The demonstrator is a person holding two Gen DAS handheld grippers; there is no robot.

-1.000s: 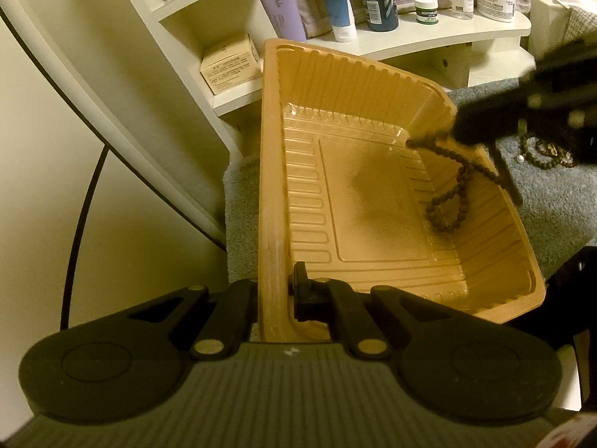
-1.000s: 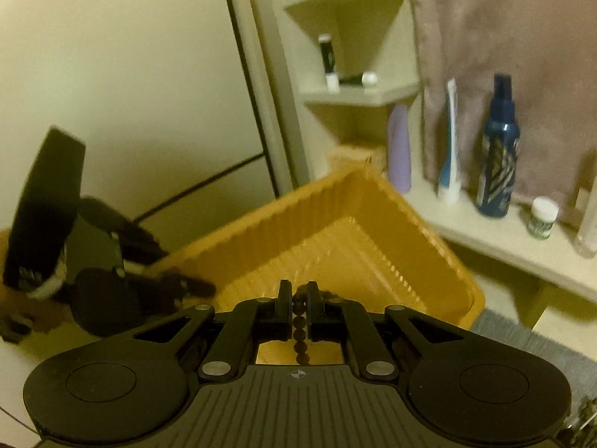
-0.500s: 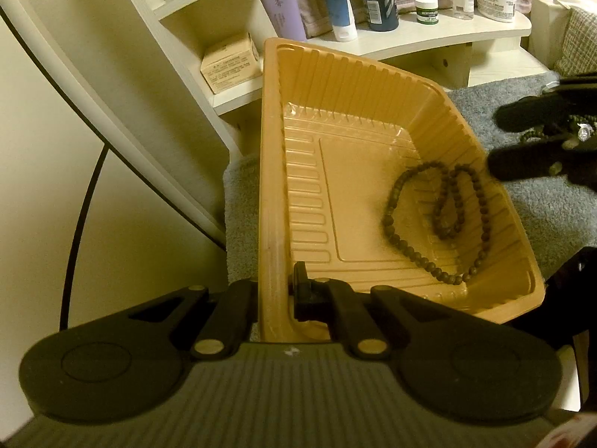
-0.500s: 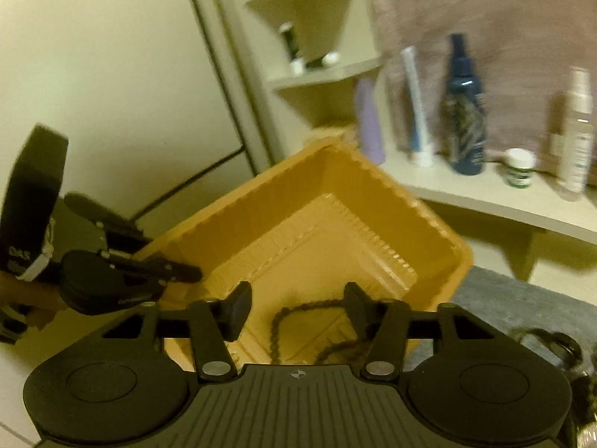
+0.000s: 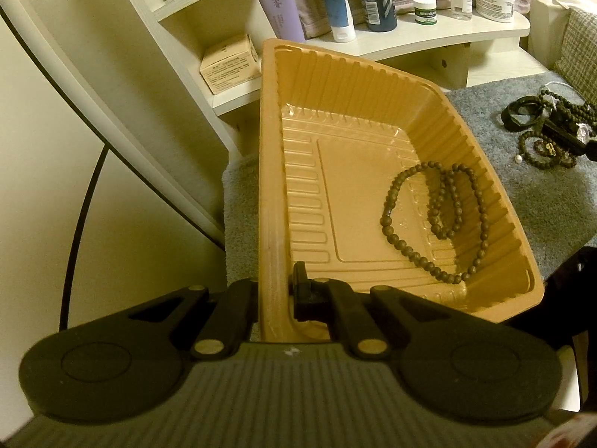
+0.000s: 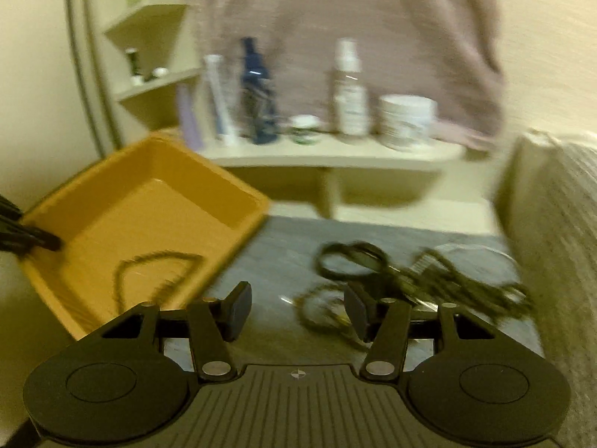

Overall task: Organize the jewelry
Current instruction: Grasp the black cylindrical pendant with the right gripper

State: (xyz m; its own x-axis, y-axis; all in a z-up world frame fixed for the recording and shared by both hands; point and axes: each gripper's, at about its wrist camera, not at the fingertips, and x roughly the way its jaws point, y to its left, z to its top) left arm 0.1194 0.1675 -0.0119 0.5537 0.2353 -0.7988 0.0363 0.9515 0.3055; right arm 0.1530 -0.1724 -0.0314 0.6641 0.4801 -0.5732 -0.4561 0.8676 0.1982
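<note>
The left gripper (image 5: 274, 293) has its jaws clamped on the near rim of the orange tray (image 5: 270, 171), one finger outside the wall and one inside. The tray sits on a grey mat (image 5: 537, 201) that covers the worktop. A brown bead necklace (image 5: 436, 220) lies loose on the tray floor toward its right side, touching neither gripper. The right gripper (image 6: 296, 311) has its jaws parted about halfway with nothing between them; they opened within the last second. It hangs above the mat beside the tray, just short of a tangled pile of dark bracelets (image 6: 421, 280), though that view is blurred.
</note>
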